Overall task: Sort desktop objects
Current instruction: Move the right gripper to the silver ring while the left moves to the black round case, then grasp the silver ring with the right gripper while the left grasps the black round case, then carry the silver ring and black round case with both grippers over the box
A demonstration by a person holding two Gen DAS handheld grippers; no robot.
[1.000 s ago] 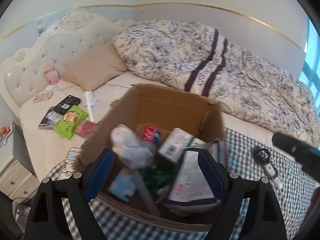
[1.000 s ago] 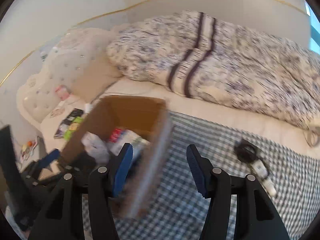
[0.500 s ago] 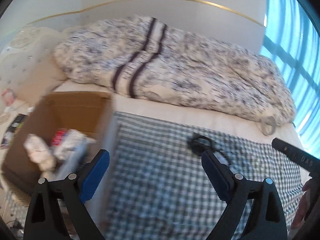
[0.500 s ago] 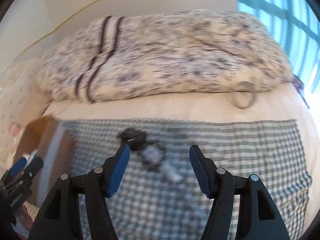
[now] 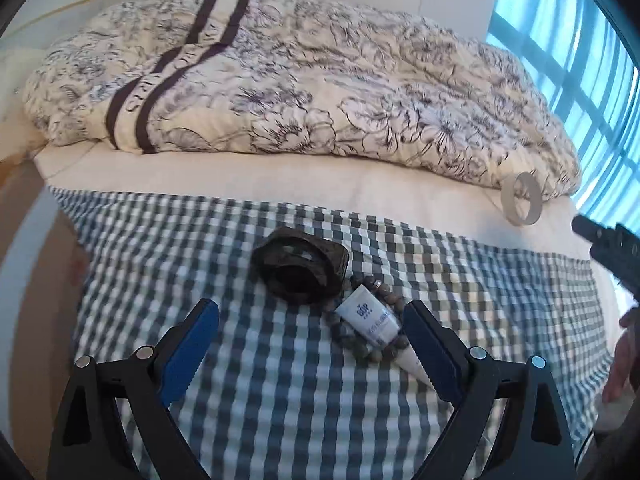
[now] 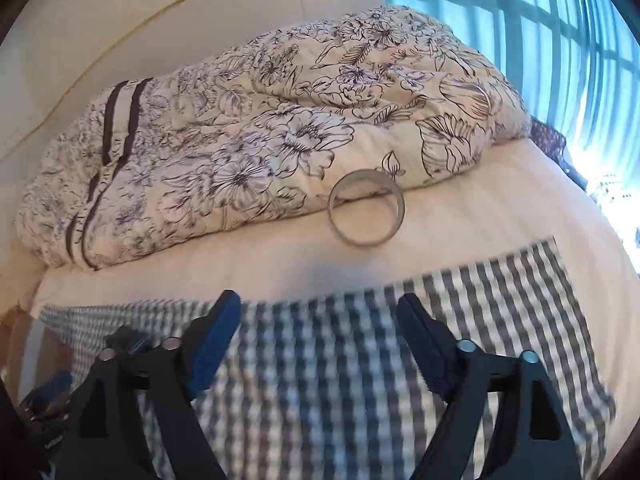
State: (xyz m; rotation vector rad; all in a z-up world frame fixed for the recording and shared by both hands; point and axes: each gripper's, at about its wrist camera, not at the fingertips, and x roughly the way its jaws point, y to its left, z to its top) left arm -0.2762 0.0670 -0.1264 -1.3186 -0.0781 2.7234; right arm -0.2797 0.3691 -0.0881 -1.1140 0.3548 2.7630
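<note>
Both hand-held grippers gaping empty over the bed.
White tube point(image 5: 370, 320) is lying just ahead of the left hand-held gripper point(image 5: 312, 332), lower center; the right hand-held gripper point(image 6: 320, 332) is facing a tape ring point(image 6: 366, 209).

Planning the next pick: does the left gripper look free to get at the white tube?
Probably yes. The left gripper is open and empty, the white tube lies just ahead atop a bead bracelet, nothing covering it.

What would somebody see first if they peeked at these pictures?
Probably the big flowery quilt heaped along the far side of the bed. Next, the little pile on the checked cloth: a black band, a white tube and beads, just ahead of the open left tongs.
</note>
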